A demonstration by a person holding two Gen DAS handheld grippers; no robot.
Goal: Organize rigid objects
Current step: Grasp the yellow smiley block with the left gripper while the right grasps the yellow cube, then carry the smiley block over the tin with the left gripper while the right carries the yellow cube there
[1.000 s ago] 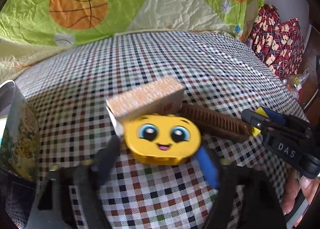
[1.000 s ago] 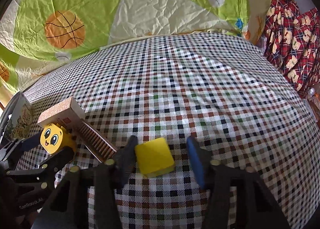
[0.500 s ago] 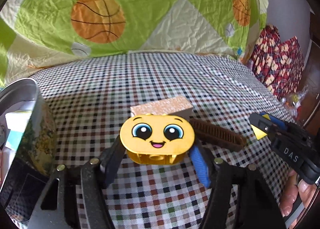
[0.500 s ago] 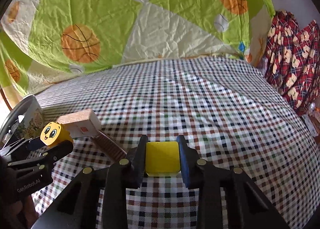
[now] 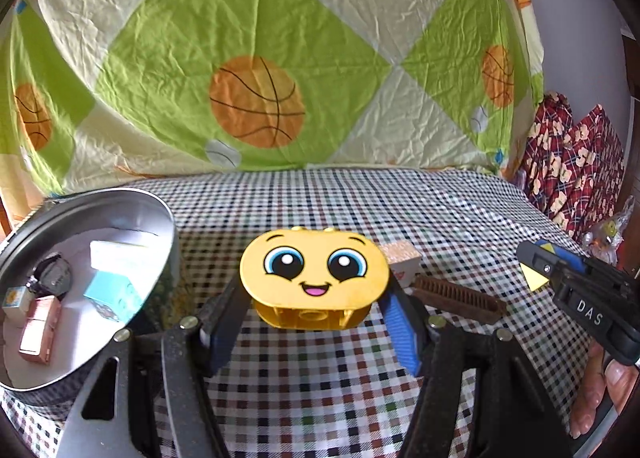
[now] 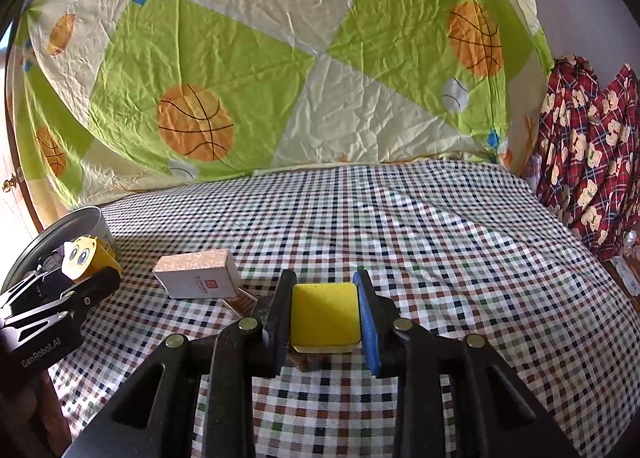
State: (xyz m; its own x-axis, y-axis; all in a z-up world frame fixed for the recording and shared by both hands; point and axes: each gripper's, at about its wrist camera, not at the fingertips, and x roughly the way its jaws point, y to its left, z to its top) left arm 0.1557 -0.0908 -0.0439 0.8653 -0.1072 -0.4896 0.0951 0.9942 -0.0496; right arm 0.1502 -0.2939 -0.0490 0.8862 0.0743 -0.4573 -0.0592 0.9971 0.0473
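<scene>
both tools have risen since a second ago, each carrying its piece off the checked cloth. left tool is clenched on the yellow smiley-face block, held in the air just right of the round metal tin, which holds small boxes. right tool grips the yellow square block between its pads. on the cloth between them lie the cork-topped box and a brown comb beside it.
</scene>
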